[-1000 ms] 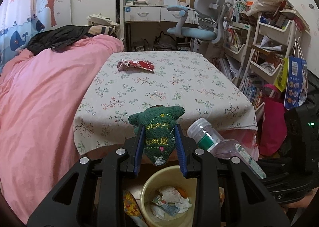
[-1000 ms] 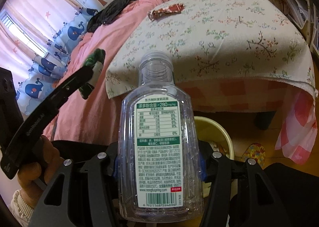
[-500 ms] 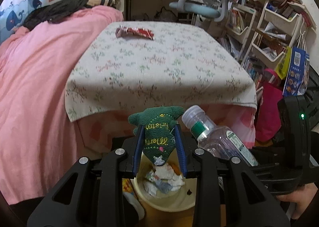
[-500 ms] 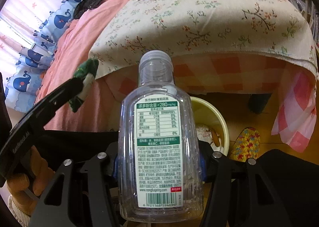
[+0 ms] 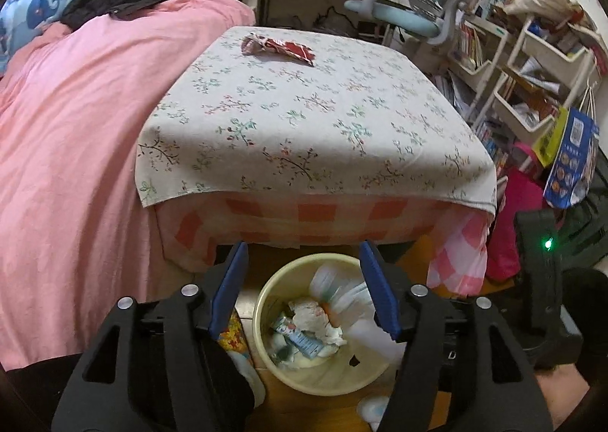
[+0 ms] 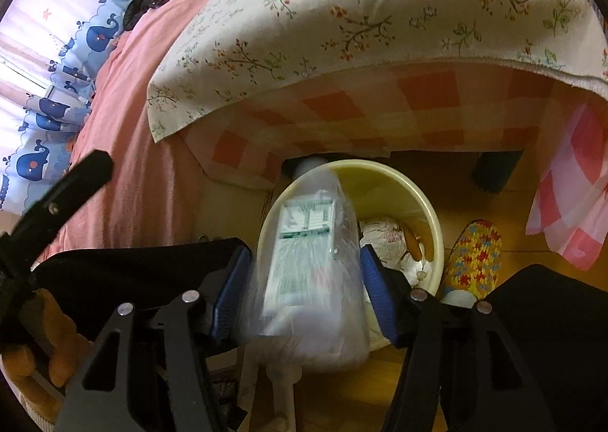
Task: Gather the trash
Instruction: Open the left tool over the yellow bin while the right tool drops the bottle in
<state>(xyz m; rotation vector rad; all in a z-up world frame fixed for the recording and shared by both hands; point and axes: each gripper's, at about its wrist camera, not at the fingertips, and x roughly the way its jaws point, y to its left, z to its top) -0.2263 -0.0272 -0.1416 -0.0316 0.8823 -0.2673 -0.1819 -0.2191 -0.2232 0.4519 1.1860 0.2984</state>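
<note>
Right under both sets of jaws sits the bin, a pale yellow tub on the wood floor, tucked just in front of the table edge, which makes sense since both hands are dumping stuff straight down into it. The left gripper has its jaws opening with nothing between them now, just the bin's pile of crumpled paper and wrappers showing through the gap. The right gripper is opening too, and the bottle is between its jaws but blurred, with gaps showing beside both blue pads, so I'd say it's been let go and is dropping neck-first toward the bin rather than being held. Its neck looks lined up over the near rim, so it might clip the edge instead of going in clean. Far ahead of the jaws, one wrapper is left on the table near the back edge, looks like the next pickup. Room to move is tight: the tablecloth hangs just ahead of the jaws, the pink bed crowds the left side, and a slipper sits just right of the bin. Lifting straight up looks like the clearest way out.
</note>
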